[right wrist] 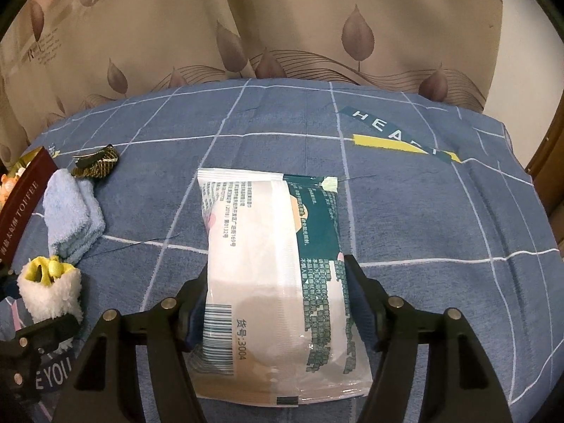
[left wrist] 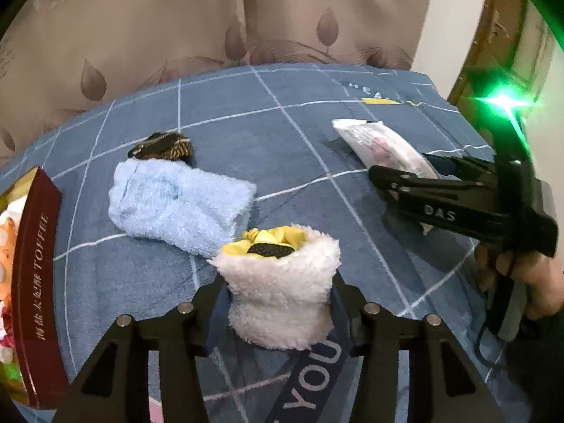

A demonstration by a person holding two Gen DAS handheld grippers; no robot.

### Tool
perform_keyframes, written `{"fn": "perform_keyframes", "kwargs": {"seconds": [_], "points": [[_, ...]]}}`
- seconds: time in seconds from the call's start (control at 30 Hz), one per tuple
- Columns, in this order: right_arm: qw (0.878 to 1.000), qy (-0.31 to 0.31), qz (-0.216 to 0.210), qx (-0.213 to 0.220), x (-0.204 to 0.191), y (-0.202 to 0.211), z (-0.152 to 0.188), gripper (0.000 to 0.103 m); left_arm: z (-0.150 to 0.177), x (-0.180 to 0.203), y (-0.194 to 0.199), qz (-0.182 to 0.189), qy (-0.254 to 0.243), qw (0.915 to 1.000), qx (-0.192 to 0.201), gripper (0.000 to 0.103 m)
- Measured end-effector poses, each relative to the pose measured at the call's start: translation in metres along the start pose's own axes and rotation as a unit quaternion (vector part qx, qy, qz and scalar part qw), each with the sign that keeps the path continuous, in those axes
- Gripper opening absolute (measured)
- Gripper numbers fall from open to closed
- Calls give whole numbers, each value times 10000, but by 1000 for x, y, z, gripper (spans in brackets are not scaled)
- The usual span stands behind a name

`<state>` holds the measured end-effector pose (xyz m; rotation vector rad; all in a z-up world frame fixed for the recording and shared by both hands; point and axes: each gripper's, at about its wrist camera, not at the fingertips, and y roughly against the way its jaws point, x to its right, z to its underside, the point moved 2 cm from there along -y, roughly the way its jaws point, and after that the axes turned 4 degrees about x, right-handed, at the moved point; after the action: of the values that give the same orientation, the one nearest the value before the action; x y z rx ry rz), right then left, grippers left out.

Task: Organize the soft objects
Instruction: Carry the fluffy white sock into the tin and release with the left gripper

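Observation:
My left gripper (left wrist: 280, 294) is shut on a white fluffy roll (left wrist: 282, 292) with yellow and black cloth at its top, low over the blue checked bedsheet (left wrist: 246, 105). It also shows in the right wrist view (right wrist: 49, 296). My right gripper (right wrist: 278, 282) is shut on a white and green tissue pack (right wrist: 271, 275), which also shows in the left wrist view (left wrist: 384, 148). A folded light blue towel (left wrist: 176, 204) and a small dark mesh item (left wrist: 162, 146) lie on the sheet beyond the roll.
A dark red toffee box (left wrist: 31, 282) stands at the left edge of the bed. A beige leaf-print curtain (left wrist: 176, 17) hangs behind. A wooden frame (left wrist: 493, 35) is at the far right.

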<state>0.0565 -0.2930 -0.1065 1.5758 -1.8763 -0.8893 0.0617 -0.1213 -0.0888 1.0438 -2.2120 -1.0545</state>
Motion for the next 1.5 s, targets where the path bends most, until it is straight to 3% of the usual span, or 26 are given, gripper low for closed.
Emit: {"fn": "perform_keyframes", "kwargs": {"seconds": [0.37, 0.73, 1.2, 1.5], "points": [[10000, 6, 5, -4, 0, 0, -1, 64, 0, 1, 35, -213, -301, 9987, 358, 49], [10000, 29, 30, -10, 0, 0, -1, 64, -4, -60, 74, -867, 253, 9947, 499, 49], [10000, 39, 41, -11, -1, 0, -1, 64, -16, -171, 118, -1875, 1048, 9739, 732, 49], [10000, 44, 53, -14, -1, 0, -1, 65, -39, -232, 135, -2205, 1446, 9602, 923, 49]]}}
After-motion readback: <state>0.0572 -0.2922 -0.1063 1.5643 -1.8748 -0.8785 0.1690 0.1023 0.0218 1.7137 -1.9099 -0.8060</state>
